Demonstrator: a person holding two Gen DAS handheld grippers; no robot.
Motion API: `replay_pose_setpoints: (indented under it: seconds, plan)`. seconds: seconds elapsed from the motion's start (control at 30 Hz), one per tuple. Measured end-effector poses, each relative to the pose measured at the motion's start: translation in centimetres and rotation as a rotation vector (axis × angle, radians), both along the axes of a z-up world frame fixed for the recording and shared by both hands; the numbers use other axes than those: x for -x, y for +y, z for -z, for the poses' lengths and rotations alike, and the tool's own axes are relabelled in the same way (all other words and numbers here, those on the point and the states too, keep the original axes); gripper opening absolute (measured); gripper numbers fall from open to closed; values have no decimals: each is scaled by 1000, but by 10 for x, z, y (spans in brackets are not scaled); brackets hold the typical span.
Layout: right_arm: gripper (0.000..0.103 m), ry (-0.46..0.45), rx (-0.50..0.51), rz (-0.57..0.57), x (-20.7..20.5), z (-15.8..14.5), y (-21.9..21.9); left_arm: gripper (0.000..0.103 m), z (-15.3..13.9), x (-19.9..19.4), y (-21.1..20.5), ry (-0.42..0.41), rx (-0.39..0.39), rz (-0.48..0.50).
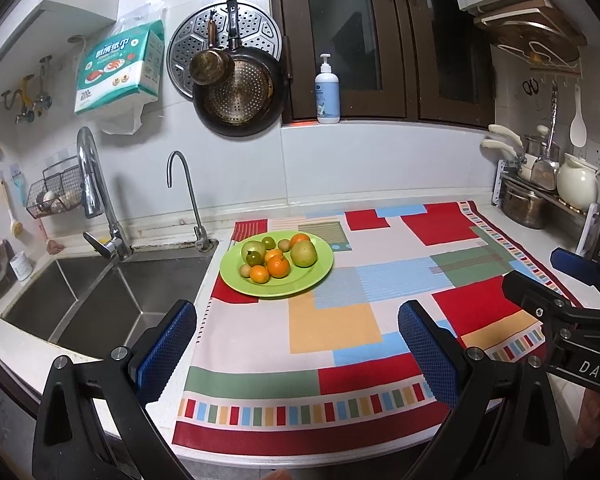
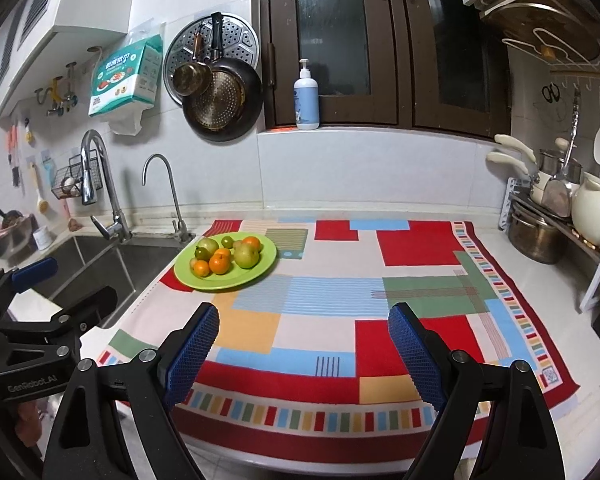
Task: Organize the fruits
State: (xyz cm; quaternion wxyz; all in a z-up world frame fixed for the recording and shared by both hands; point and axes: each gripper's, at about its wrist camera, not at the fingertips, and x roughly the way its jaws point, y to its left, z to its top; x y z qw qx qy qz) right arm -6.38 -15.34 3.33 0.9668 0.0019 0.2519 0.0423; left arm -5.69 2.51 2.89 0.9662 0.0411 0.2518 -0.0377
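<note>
A green plate (image 1: 300,284) (image 2: 260,266) sits at the far left of a colourful patchwork mat (image 1: 340,336) (image 2: 324,320), next to the sink. On it lie several small oranges (image 1: 278,266) (image 2: 220,264), larger green-yellow fruits (image 1: 303,253) (image 2: 246,257) and small green ones (image 1: 254,258) (image 2: 227,242). My left gripper (image 1: 298,344) is open and empty above the mat's near edge, well short of the plate. My right gripper (image 2: 303,340) is open and empty over the mat's near middle. Each gripper shows at the edge of the other's view (image 1: 572,292) (image 2: 40,292).
A steel double sink (image 1: 100,300) with two taps (image 1: 96,196) lies left of the mat. A dish rack with pots and a white jug (image 1: 576,186) stands at the right. A soap bottle (image 1: 327,92) is on the window sill. Pans hang on the wall.
</note>
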Motion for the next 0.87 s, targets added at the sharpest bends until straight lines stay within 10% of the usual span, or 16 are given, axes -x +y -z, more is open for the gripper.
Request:
replay_pose_setpoints:
  seconds: [0.87]
  plan:
    - [87, 5, -3, 15, 15, 2, -6, 103, -1, 10, -4, -3, 12, 16]
